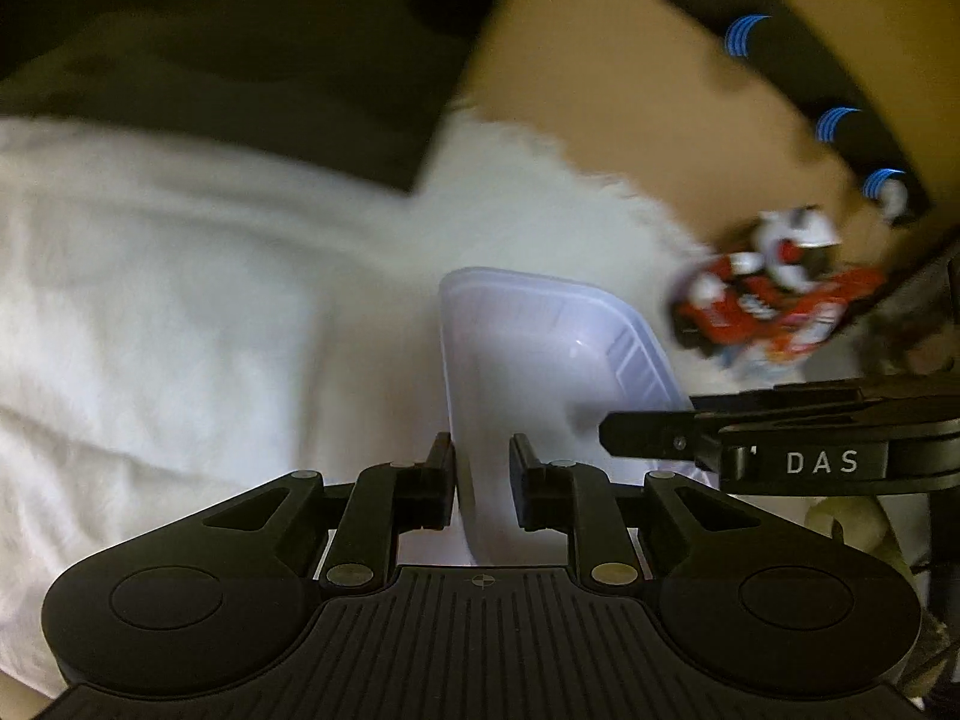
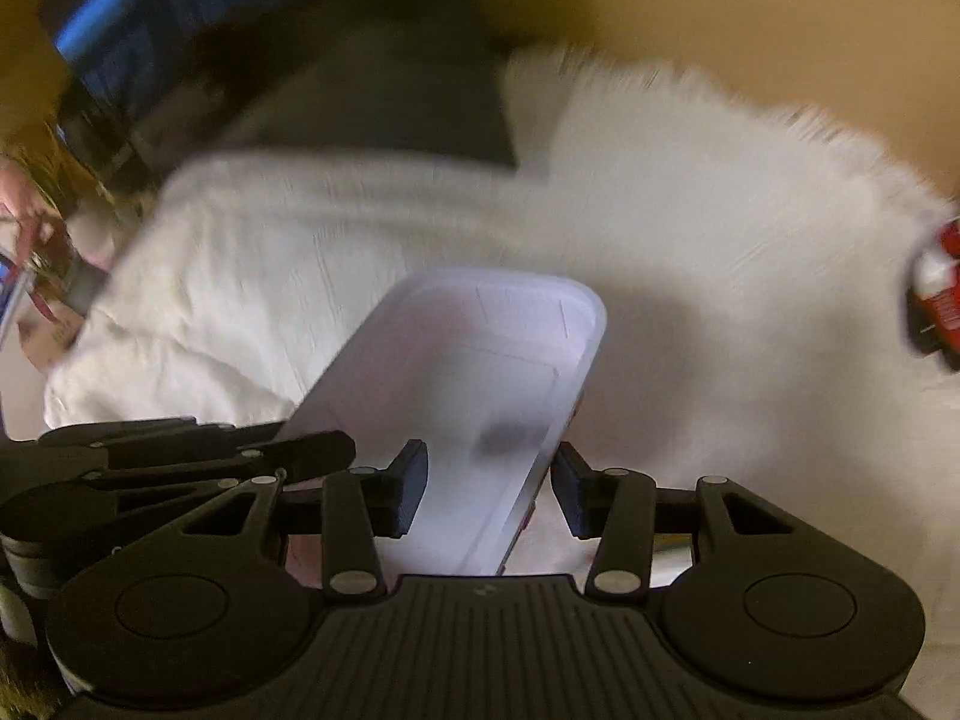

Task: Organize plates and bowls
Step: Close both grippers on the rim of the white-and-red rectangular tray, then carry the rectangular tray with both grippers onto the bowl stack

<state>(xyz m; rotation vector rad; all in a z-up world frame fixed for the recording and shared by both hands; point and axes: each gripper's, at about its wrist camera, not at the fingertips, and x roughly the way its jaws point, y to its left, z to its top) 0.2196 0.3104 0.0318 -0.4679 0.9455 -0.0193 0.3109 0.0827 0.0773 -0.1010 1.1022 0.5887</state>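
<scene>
A translucent white rectangular plastic container [image 1: 540, 348] hangs over white bedding, held from two sides. In the left wrist view my left gripper [image 1: 482, 468] is shut on its near wall, one pad on each side. My right gripper [image 1: 636, 438] reaches in from the right edge onto the container's far side. In the right wrist view the same container [image 2: 480, 360] fills the gap of my right gripper [image 2: 492, 480], whose fingers close on it, one inside and one outside the wall. The left gripper [image 2: 324, 447] meets the container from the left. Both views are blurred.
White fluffy bedding [image 1: 210, 300] lies under the container. A red and white packet [image 1: 768, 306] rests at its right edge, also in the right wrist view as a red packet [image 2: 939, 300]. A dark cloth [image 1: 240, 60] lies behind, tan floor [image 1: 600, 90] beyond. A hand [image 2: 18, 192] shows at far left.
</scene>
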